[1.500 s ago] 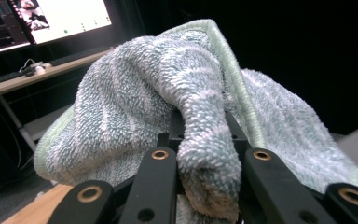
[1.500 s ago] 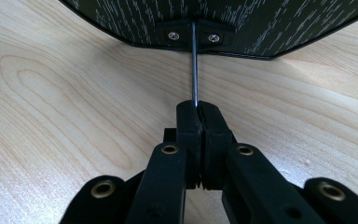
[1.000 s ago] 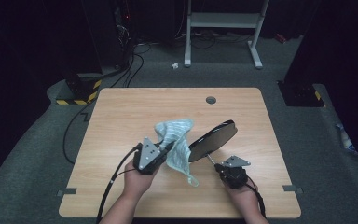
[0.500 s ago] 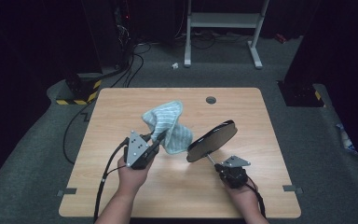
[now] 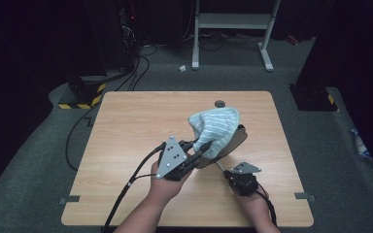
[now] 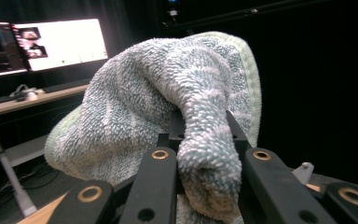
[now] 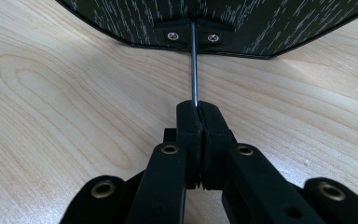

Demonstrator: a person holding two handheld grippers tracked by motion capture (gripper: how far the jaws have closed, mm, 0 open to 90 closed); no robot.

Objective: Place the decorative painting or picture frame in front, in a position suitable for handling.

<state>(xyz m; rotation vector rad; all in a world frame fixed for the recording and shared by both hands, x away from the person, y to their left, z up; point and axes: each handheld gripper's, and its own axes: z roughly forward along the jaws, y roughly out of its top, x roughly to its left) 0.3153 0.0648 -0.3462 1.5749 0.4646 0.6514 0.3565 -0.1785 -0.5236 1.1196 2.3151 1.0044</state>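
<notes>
Centre frame: left gripper [image 5: 200,150] pinches soft, light striped terry towel [image 5: 215,130] (drapes freely; hold a bunched fold) over the paddle [image 5: 234,138]. Right gripper [image 7: 198,108] jaws clamp its thin, slippery wire stem [image 7: 194,65]

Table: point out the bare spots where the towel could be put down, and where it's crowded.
Free: the table's whole left half beyond the left gripper, the far strip around the small round hole, and the right edge. Crowded: the centre-right, where the towel hangs over the dark pan whose rod the right gripper clamps.
</notes>
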